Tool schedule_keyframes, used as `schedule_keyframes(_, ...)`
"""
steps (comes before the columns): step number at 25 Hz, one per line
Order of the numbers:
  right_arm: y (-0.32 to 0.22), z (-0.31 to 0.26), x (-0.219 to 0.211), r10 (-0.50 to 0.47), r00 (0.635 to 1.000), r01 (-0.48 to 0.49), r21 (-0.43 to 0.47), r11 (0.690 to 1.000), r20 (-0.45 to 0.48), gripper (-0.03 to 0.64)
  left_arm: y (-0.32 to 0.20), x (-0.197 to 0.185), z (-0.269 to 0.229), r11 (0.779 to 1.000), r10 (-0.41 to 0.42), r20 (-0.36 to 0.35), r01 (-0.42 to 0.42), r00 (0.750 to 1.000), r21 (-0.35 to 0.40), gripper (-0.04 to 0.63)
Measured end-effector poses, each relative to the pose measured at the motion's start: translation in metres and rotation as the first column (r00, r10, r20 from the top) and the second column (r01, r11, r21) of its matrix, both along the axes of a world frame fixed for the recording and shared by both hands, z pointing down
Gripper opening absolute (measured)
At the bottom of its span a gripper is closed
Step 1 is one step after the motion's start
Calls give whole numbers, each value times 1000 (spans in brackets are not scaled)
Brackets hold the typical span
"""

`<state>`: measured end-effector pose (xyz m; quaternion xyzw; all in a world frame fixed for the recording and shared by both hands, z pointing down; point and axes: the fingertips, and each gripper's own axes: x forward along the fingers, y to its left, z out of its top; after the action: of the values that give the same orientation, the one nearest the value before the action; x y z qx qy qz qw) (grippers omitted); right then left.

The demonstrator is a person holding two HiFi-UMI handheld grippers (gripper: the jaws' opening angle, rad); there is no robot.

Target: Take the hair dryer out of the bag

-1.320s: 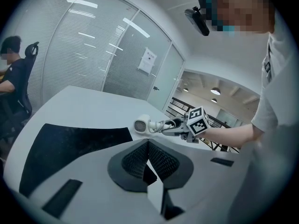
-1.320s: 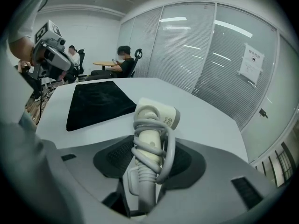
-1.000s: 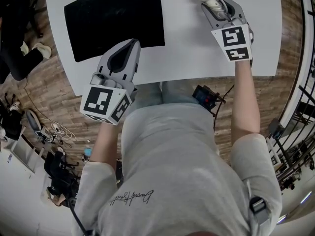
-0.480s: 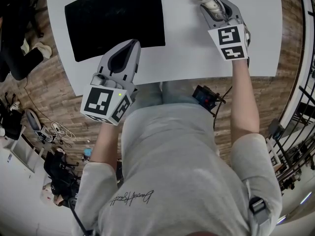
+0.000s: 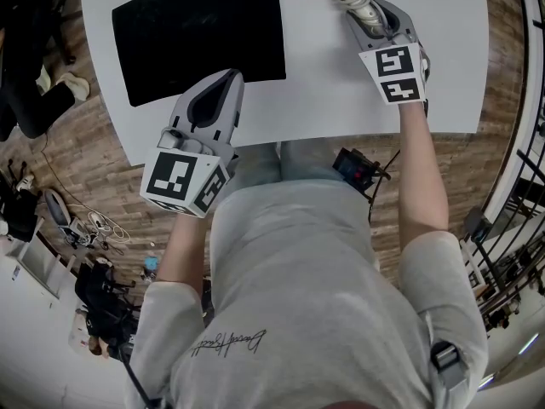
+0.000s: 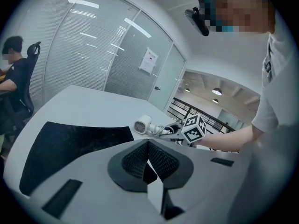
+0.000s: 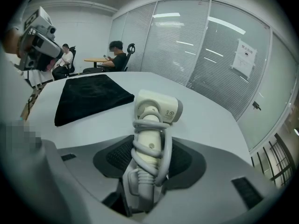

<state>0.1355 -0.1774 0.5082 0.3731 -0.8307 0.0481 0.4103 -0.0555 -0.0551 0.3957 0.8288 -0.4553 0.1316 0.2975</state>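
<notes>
The white counter [image 5: 328, 83] fills the upper head view. Its near edge runs level just ahead of the person's chest, and its left edge slants away over the wooden floor [image 5: 77, 169]. The black bag [image 5: 200, 32] lies flat on the counter's left half, with its far side cut off by the top of the frame. A broad strip of bare counter lies between the bag's right edge and the right gripper.

The left gripper [image 5: 228, 77] reaches across the near edge, its tips just beside the bag's near right corner. Its jaws are closed together with nothing between them. The right gripper [image 5: 368, 14] is over the counter's far right part, and there is free surface out to the right edge. Its jaws clamp the handle of the hair dryer [image 7: 152, 134], which is out of the bag and well apart from it. The grey cord [image 7: 161, 155] is wound round the handle.

In the head view the dryer's head runs off the top edge. No view settles whether the head touches the counter. The jaws hide the lower end of the handle.
</notes>
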Motion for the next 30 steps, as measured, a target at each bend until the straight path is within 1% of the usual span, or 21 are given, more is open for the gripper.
schedule_keyframes(11,1,12,3,7,1000,-7,-20,1000,6,218,4,-1,2,1000,-8,4,8,1000,-5,12)
schedule_keyframes(30,3,16,3,-6,1000,6,-23,1000,21,228,4,-1,0,1000,-6,7,6,1000,1,12)
